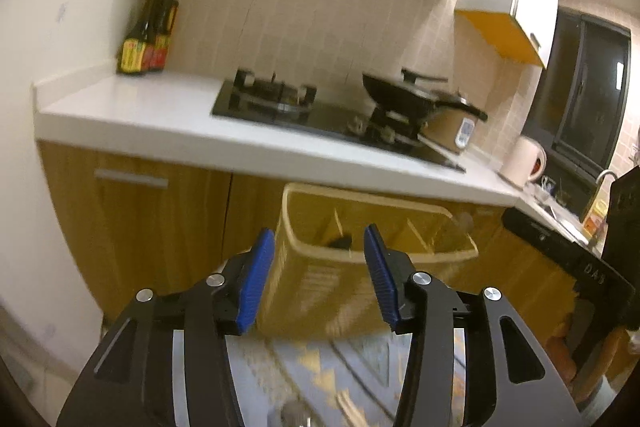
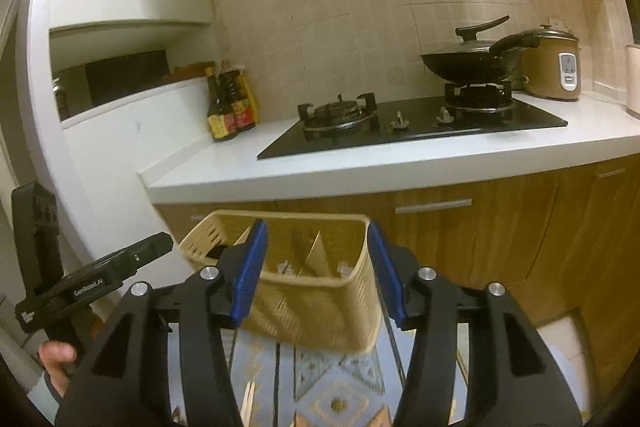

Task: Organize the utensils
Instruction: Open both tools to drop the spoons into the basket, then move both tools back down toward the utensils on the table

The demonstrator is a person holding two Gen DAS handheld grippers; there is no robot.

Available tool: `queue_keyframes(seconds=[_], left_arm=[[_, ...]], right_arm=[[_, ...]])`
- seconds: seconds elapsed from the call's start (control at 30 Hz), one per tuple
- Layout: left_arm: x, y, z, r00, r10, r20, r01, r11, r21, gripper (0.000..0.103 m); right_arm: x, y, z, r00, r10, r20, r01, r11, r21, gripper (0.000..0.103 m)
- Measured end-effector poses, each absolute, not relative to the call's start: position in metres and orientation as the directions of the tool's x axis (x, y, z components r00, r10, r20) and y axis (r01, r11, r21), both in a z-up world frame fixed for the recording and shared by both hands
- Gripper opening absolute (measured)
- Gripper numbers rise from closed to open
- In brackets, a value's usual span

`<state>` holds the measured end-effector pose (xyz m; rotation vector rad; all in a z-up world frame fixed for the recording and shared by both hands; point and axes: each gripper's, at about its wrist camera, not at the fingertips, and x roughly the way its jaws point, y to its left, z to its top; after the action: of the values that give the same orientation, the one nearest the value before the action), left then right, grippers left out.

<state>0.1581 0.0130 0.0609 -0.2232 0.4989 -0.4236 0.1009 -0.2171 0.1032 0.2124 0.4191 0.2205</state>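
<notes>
**Both grippers apart at utensil basket**

Left gripper (image 1: 319,241) half open, pads clear of the beige utensil basket (image 1: 320,291) seen between them. Right gripper (image 2: 317,235) likewise, nothing held. Basket sits on a patterned surface (image 2: 332,387) below the white counter (image 2: 360,167).

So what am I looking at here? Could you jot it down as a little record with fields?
place: kitchen, white counter with a black hob
main item: beige utensil caddy with dividers
left gripper: open, caddy's left end between its fingers
right gripper: open, caddy's right end between its fingers
on the hob: black wok
beside the hob: sauce bottles, rice cooker
</notes>
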Motion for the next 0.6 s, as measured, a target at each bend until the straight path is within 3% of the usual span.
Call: queue_keyframes(seconds=[0.2, 0.37, 0.6], left_arm=[[0.134, 0.024, 0.054, 0.705, -0.458, -0.541, 0.326, 0.887, -0.327, 0.048], [0.124, 0.025, 0.034, 0.593, -0.452, -0.666, 0.304, 0.892, -0.334, 0.048], [0.117, 0.021, -0.016, 0.438, -0.432, -0.788, 0.294, 0.898, -0.328, 0.048]], right_arm=[[0.075, -0.204, 0.101, 0.804, 0.245, -0.543, -0.146, 0.965, 0.219, 0.048], [0.063, -0.188, 0.072, 0.634, 0.249, -0.732, -0.119, 0.967, 0.225, 0.048], [0.051, -0.187, 0.018, 0.418, 0.376, -0.827, -0.083, 0.923, 0.377, 0.048]])
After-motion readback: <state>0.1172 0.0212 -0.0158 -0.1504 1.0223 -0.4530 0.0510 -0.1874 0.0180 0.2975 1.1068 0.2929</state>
